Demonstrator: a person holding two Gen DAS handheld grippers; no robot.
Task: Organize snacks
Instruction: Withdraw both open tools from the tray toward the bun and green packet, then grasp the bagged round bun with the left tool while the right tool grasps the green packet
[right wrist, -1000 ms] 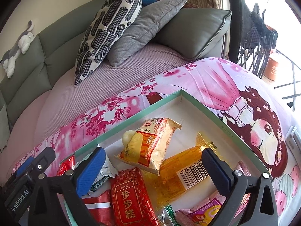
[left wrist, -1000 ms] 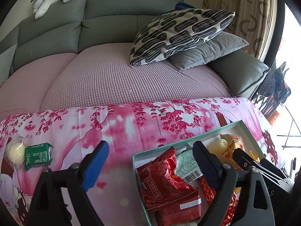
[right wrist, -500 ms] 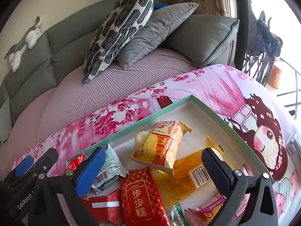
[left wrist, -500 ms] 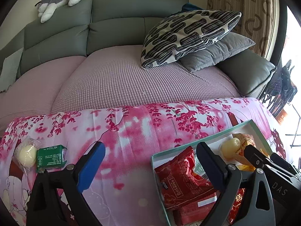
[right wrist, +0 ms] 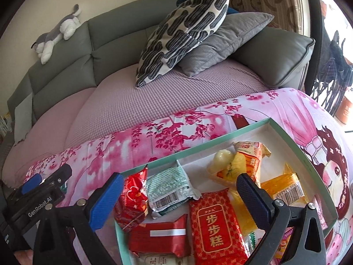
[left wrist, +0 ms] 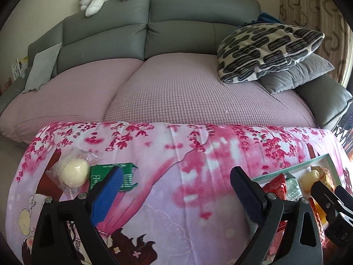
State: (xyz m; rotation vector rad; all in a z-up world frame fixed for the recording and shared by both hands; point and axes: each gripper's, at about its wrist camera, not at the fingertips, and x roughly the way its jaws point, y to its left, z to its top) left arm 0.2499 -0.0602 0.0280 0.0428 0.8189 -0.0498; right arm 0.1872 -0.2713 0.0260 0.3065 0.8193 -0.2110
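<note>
Your left tool is released, its fingers spread wide with nothing between them, above the pink blossom-print cloth that covers the bench. Just beyond its blue fingertip lie two loose snacks: a green packet and, touching its left side, a pale round bun in clear wrap. Both sit well apart from the box.

Your right tool is likewise released and carries nothing. It hangs over the teal-rimmed box, which rests on the cloth at the right end of the bench. Inside, you have a red packet with gold characters, a red packet with a white stripe, a crumpled red pouch, a pale green wrapper with a barcode, an orange-and-yellow bag and a clear yellow packet. They overlap one another untidily. A thin divider stands near the box's far wall.

Behind the bench is a grey sofa with a mauve cover.
</note>
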